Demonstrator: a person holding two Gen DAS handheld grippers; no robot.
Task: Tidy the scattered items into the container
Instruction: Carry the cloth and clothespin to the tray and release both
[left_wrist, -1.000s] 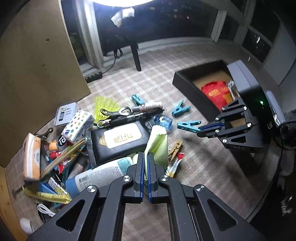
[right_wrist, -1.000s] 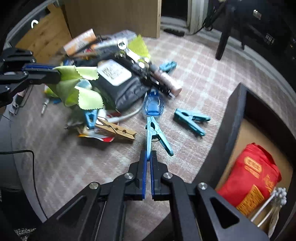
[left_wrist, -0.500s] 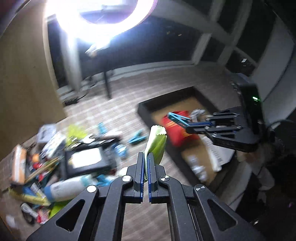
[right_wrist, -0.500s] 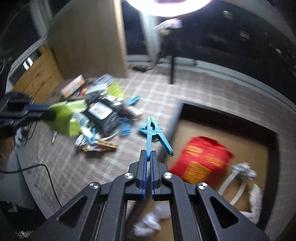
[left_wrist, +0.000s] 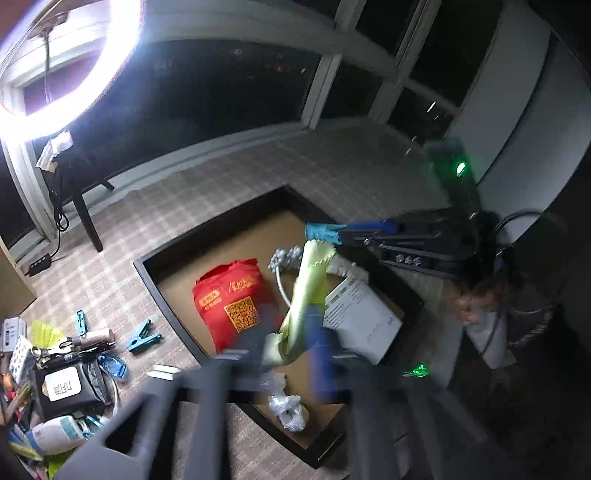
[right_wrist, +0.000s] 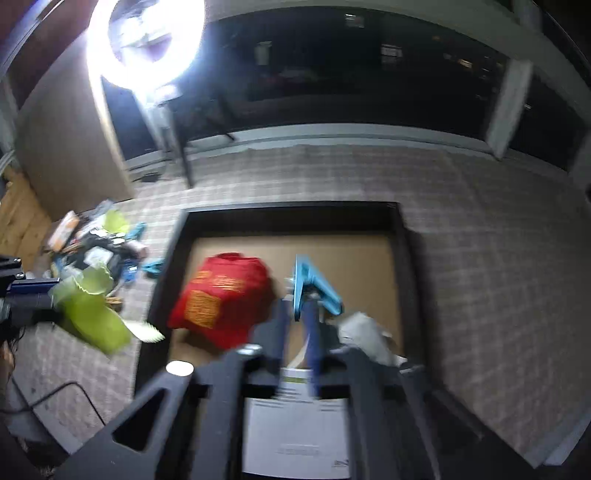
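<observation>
A black open box with a brown floor lies on the checked cloth. It holds a red pouch, a white paper and a white cord. My left gripper is over the box, blurred, its jaws parted, and a green cloth hangs between them. My right gripper is over the box, jaws slightly parted, with a blue clothespin at its tips.
A pile of scattered items lies left of the box, with loose blue clothespins beside it. A bright ring light and dark windows stand behind. A crumpled plastic wrap lies in the box's near corner.
Both grippers moved from above the pile to over the box, carrying the green cloth and the blue clothespin. Their jaws were tight together before and now stand parted.
</observation>
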